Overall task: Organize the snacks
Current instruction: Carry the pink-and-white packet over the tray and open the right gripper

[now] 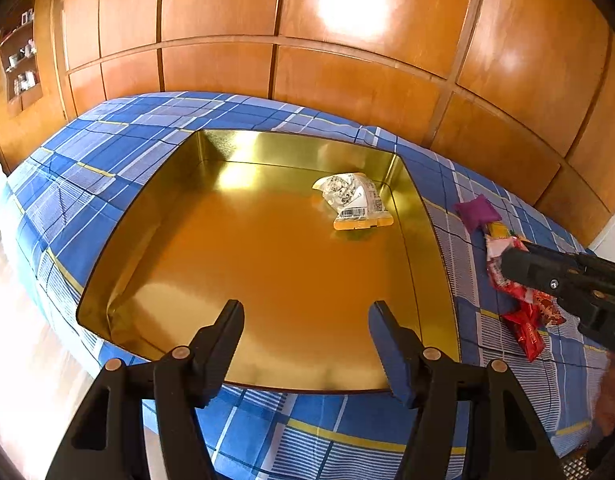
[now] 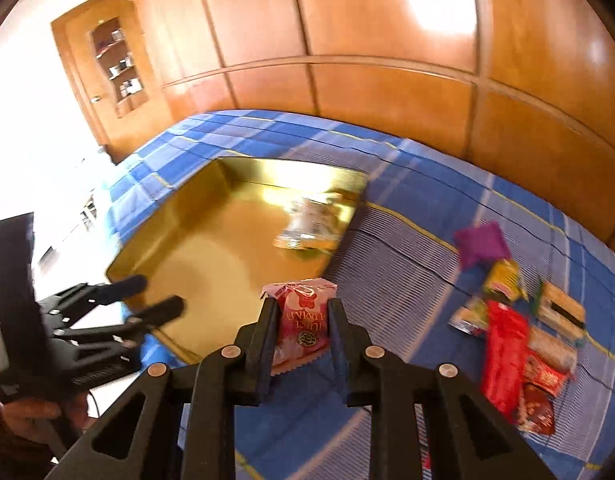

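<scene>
A shallow gold tin tray (image 1: 267,148) lies on the blue checked bed; it also shows in the right wrist view (image 2: 155,216). One white and yellow snack packet (image 1: 353,200) lies in its far right corner, blurred in the right wrist view (image 2: 311,224). My left gripper (image 1: 307,320) is open and empty over the tray's near edge. My right gripper (image 2: 303,312) is shut on a pink and white snack packet (image 2: 303,328), held above the bed by the tray's near right corner. The left gripper (image 2: 155,296) shows at the left of that view.
A pile of snacks lies on the bed right of the tray: a purple packet (image 2: 481,244), a yellow one (image 2: 503,280), red packets (image 2: 503,356) and a beige box (image 2: 561,312). Wooden wardrobe panels (image 1: 347,60) stand behind the bed. The right gripper's body (image 1: 567,284) reaches over the red packets (image 1: 523,320).
</scene>
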### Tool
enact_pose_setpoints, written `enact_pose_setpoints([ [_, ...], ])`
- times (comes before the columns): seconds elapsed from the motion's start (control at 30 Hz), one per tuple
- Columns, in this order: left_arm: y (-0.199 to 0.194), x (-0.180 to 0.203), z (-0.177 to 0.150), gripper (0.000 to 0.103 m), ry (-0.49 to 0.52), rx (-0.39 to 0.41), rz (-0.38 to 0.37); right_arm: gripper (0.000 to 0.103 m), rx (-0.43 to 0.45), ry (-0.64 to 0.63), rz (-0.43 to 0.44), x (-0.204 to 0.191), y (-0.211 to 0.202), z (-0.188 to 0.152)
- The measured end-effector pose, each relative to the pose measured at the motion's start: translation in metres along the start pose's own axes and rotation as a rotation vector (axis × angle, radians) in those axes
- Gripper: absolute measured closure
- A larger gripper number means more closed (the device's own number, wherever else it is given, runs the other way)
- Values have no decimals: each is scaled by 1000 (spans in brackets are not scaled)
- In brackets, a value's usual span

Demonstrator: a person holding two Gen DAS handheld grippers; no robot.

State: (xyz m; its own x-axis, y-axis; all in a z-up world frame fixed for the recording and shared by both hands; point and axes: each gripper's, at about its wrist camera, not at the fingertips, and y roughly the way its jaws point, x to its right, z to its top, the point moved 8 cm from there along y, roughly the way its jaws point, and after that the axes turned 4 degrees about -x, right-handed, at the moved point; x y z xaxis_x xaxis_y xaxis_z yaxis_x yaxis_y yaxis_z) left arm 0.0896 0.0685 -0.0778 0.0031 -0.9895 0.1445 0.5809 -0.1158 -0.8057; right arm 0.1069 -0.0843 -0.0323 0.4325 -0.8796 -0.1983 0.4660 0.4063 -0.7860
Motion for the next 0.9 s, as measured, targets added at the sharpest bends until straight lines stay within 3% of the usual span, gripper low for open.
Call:
enact_pose_setpoints([
  [0.2,1,-6,-2,37,-16,-5,6,78,-12,-45,37,-33,7,2],
  [0.43,0,-15,-2,33,-41,0,10,78,-37,-63,48,-43,20,4],
  [0.57,1,-20,-4,33,-50,-4,16,77,-57,-47,29,-42,35,8],
  [0.63,1,-22,-5,33,-53,-7,18,72,-57,-25,14,-37,40,11],
  [0.83,1,-22,-5,33,-36,14,31,70,-28,4,0,-29,35,8],
  [0.9,-2,-21,-3,25,-18,41,62,69,-15,2,-11,-27,30,5],
])
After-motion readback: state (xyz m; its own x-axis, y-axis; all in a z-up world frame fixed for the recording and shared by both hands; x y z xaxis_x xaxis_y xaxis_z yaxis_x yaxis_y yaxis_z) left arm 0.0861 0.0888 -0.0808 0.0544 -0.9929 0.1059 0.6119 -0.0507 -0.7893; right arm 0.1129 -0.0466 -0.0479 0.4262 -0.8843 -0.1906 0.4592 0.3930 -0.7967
